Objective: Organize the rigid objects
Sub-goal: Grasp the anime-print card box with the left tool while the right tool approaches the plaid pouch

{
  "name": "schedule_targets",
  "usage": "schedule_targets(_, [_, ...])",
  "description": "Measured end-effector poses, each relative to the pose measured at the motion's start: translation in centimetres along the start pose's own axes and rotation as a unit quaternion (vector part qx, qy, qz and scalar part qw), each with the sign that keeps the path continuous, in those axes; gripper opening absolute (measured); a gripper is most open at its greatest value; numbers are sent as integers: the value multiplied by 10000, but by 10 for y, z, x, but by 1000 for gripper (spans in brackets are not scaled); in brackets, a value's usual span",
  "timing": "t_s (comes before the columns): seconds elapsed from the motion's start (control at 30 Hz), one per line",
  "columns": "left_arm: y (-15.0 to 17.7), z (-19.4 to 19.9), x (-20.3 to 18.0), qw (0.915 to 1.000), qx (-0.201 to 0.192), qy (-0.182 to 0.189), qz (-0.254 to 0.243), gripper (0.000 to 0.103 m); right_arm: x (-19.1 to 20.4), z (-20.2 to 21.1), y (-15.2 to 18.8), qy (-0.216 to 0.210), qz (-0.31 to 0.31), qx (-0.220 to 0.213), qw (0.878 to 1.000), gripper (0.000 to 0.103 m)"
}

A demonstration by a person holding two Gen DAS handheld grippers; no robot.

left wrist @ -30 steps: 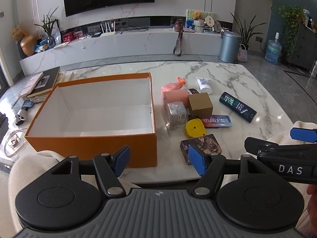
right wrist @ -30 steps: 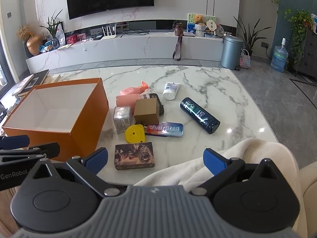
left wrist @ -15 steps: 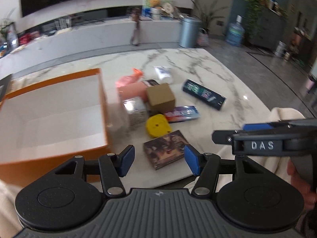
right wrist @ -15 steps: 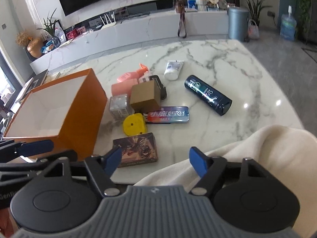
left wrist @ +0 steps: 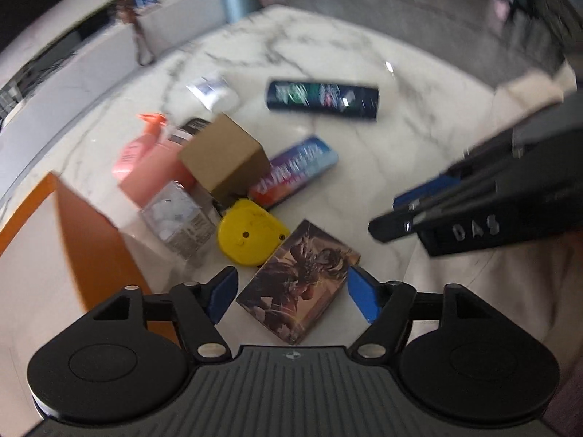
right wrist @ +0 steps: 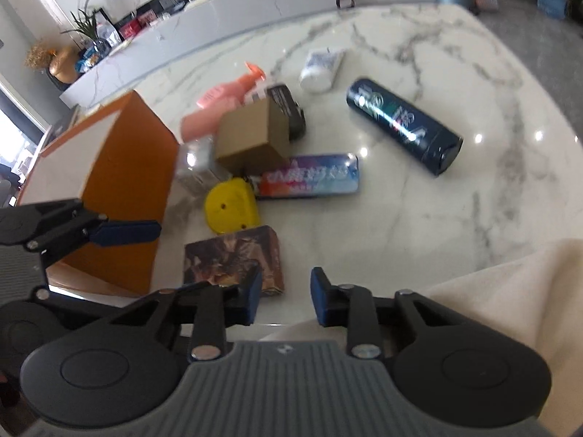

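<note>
Big white marble table (right wrist: 419,218) in a living room, long low cabinet (right wrist: 233,18) at the far wall. Orange box (right wrist: 127,182) sits left, illustrated card box (left wrist: 298,280) near the edge between the left gripper (left wrist: 291,295)'s opening pads, untouched. Right gripper (right wrist: 286,296) is closing on nothing.

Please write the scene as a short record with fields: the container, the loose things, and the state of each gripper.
container: orange box, open, nothing visible inside
surface: marble table
nearest item: picture-printed box, lying flat
other items: yellow object, brown carton, colourful tin, dark blue bottle, pink bottle, white tube
left gripper: jaws opening, straddling the picture-printed box, pads not touching
right gripper: jaws closing, nothing between them
</note>
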State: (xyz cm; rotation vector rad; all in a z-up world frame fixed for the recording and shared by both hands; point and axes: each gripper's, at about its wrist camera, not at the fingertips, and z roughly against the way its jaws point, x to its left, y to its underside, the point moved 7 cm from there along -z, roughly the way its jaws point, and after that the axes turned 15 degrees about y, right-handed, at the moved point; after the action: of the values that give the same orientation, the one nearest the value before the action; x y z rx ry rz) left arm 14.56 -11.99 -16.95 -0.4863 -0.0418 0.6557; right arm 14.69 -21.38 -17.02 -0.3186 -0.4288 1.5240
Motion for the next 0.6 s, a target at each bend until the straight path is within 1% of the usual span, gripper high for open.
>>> schedule_targets(0.13, [-1, -26, 4, 9985, 507, 30, -199, 87, -4, -20, -2, -74, -24, 260, 9996, 27])
schedule_targets(0.23, [2, -42, 5, 9955, 896, 89, -307, 88, -6, -31, -2, -162, 46, 408, 9990, 25])
schedule_targets(0.27, [3, -45, 5, 9945, 985, 71, -338, 90, -6, -34, -2, -197, 56, 443, 9988, 25])
schedule_targets(0.33, [3, -51, 7, 9924, 1160, 22, -407, 90, -7, -39, -2, -270, 57, 527, 9982, 25])
schedule_targets(0.37, [3, -55, 9, 9919, 1223, 29, -350, 91, -7, -41, -2, -289, 54, 559, 9980, 25])
schedule_targets(0.43, [2, -57, 13, 9924, 1212, 135, -126, 92, -6, -46, -3, -343, 48, 615, 9975, 25])
schedule_targets(0.5, [1, -58, 17, 9925, 1192, 207, 146, 88, -4, -51, -4, -399, 24, 679, 9969, 25])
schedule_targets(0.6, [3, -55, 22, 9927, 1069, 85, 544, 86, -6, -53, -5, -428, -49, 700, 9966, 24])
